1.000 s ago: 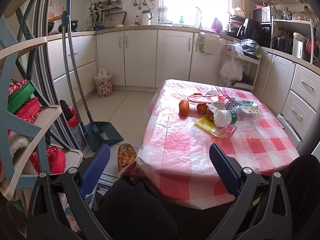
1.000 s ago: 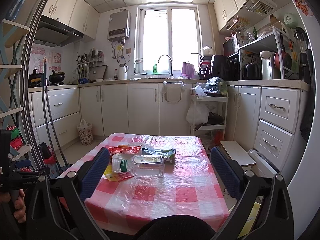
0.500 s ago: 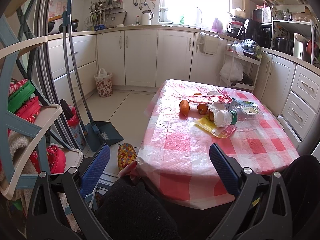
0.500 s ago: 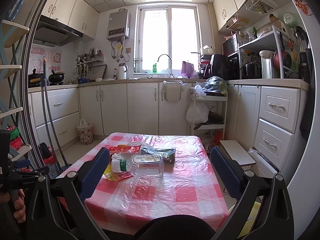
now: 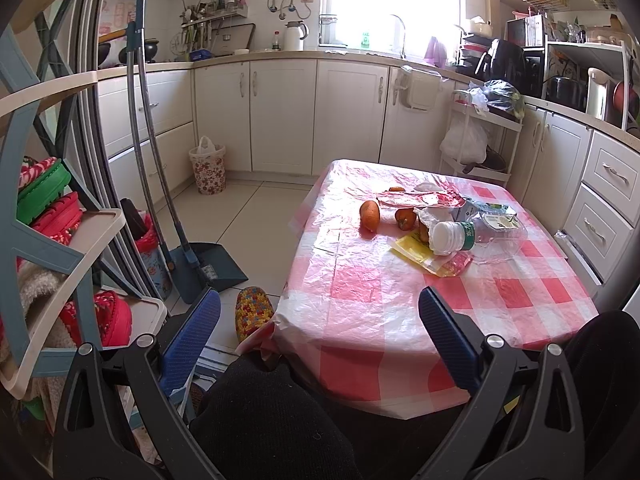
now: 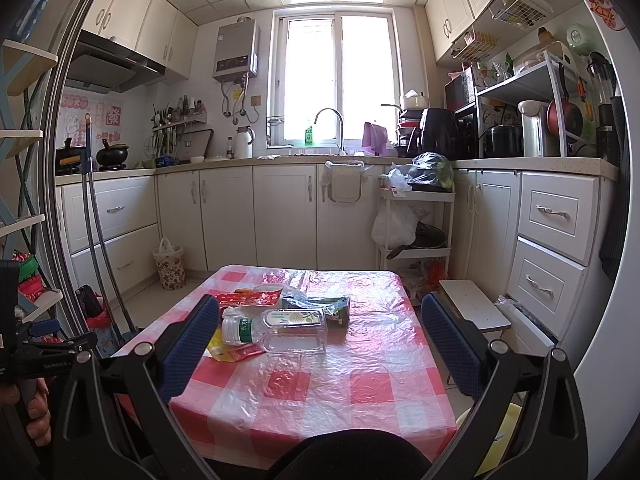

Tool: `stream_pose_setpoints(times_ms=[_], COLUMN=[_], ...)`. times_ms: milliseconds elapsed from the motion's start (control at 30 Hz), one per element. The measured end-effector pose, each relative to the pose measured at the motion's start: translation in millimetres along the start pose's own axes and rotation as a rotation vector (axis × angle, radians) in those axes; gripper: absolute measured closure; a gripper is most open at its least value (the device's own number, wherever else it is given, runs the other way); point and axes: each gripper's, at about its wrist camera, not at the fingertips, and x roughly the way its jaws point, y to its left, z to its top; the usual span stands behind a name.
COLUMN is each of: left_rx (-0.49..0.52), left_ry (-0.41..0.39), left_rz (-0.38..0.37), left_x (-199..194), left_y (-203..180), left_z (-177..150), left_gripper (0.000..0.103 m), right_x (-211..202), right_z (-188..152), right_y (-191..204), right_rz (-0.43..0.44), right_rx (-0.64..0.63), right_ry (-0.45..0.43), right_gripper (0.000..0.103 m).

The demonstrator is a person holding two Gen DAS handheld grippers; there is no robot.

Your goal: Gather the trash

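Note:
Trash lies on the red-checked table: a clear plastic bottle with white cap on its side, a yellow wrapper, a red wrapper, a dark green packet and orange peels. My left gripper is open and empty, short of the table's near edge. My right gripper is open and empty, in front of the table with the bottle seen between its fingers. A floral trash bin stands on the floor by the cabinets.
A dustpan and broom lean at the left beside a shelf rack with slippers. A slipper lies on the floor by the table corner. White cabinets and a trolley line the back and right. My dark-clothed knees fill the bottom.

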Motion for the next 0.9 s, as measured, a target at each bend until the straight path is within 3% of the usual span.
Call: stream_pose_setpoints(times_ms=[900], left_rx=[0.025], left_ry=[-0.014], left_rz=[0.017], left_x=[-2.8], left_y=[-5.7], left_z=[4.9], left_gripper=[0.007], right_x=[-0.4], right_z=[-1.5], right_y=[-3.9], right_rz=[-0.002], right_rx=[0.001], right_ry=[-0.006], right_gripper=[0.006])
